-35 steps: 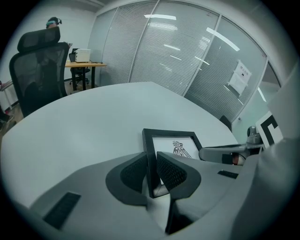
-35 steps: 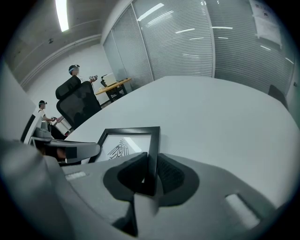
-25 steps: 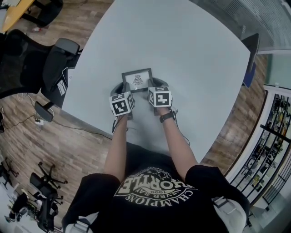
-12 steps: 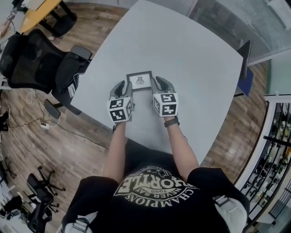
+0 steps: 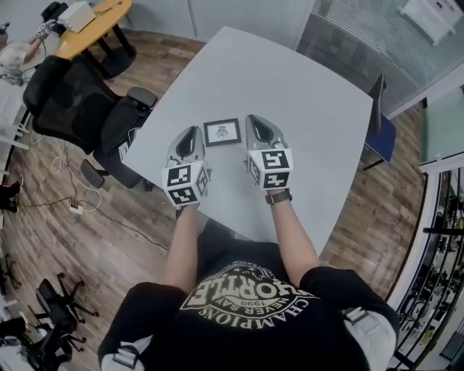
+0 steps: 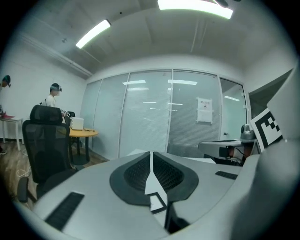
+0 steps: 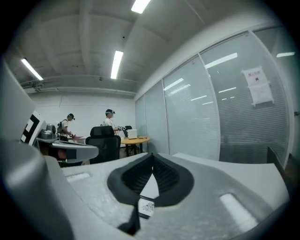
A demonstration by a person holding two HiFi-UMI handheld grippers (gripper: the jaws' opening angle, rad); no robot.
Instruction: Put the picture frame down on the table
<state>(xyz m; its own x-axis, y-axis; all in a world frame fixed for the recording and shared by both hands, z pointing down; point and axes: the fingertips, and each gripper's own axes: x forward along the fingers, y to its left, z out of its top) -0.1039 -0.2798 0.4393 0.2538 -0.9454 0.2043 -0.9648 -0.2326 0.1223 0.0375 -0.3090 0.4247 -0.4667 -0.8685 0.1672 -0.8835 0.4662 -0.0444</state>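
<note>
Left tongs (image 5: 190, 135) are just left of the picture frame (image 5: 222, 132), nose pointing away from me. Shut, pads (image 6: 140, 171) meeting at the tip, nothing gripped. A thin slit stays open lower down, and a corner of the picture frame (image 6: 157, 202) shows through it.

Right tongs (image 5: 255, 124) are just right of the frame, same heading. Also shut and empty. The frame (image 7: 147, 206) shows low through the slit under the pads (image 7: 164, 176).

In the head view a strip of bare bench (image 5: 304, 87) separates each nose from the frame. No contact on either side.

The frame lies flat on the bench, face up, between the two noses. It has a dark border, a pale mat and a small dark drawing in the middle. Its edges run slightly skewed to my arms.

Left of the frame, off the bench edge, is a black office chair (image 5: 87, 109). Beyond the frame to the right, a blue chair (image 5: 382, 129) is tucked against the far bench edge. Far beyond it to the left is a round wooden table (image 5: 90, 20) with a white box on it.

Past that, the glass partition (image 6: 150, 112) has blinds behind it. Two people (image 7: 111, 121) wearing headgear stand near that round table.
</note>
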